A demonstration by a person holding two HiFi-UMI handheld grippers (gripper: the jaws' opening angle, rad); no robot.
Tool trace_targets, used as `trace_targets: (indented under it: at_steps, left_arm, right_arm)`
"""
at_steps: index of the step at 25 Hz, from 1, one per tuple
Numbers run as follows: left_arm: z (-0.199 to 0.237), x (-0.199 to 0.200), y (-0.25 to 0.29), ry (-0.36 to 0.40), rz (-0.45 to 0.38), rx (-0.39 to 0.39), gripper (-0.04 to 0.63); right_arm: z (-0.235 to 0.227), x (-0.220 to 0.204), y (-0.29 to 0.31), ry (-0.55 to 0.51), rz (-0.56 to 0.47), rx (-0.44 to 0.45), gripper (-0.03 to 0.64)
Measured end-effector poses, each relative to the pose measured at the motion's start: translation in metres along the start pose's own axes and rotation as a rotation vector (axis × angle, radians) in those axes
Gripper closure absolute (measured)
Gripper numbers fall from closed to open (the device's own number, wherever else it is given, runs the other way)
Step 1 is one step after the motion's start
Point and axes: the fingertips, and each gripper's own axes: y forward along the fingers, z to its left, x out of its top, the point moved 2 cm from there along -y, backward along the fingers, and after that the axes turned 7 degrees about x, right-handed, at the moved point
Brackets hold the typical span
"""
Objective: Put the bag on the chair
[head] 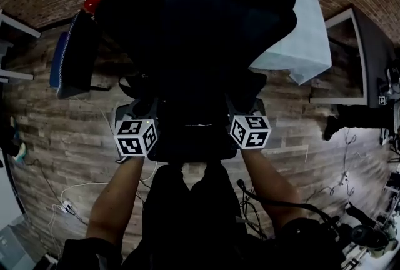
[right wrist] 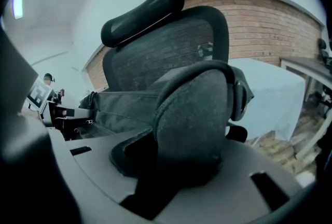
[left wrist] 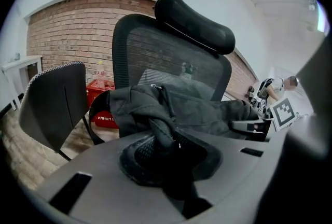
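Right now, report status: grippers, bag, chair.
Both shut: left gripper on bag fabric, right gripper on its padded strap. Bag held before chair back; seat contact unclear. Nothing seen between.

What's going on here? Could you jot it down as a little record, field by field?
who: a person with a claw in each hand
left claw: shut on bag
right claw: shut on bag's padded part
chair: black, mesh back, straight ahead
bag's place: held before the chair back; seat contact unclear
nearby: second chair, red crate
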Motion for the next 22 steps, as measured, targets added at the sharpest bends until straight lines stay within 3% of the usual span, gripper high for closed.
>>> trace_targets:
  at_steps: [5,11,22]
  left_arm:
    - [0.008,-0.017,0.021,0.013,0.038,0.045,0.526]
    - [0.032,-0.043,0.045,-0.034,0.092,0.116,0.526]
    - [0.052,-0.084,0.086,-0.078,0.129,0.098,0.526]
  right_arm:
    - [-0.011,-0.018,0.023,0.007,0.033,-0.011,0.494]
    - [-0.012,-0.034,0.053,-0.001,0.075,0.018,0.492]
    - [-0.028,-0.067,0.087,0.024,0.106,0.037,0.491]
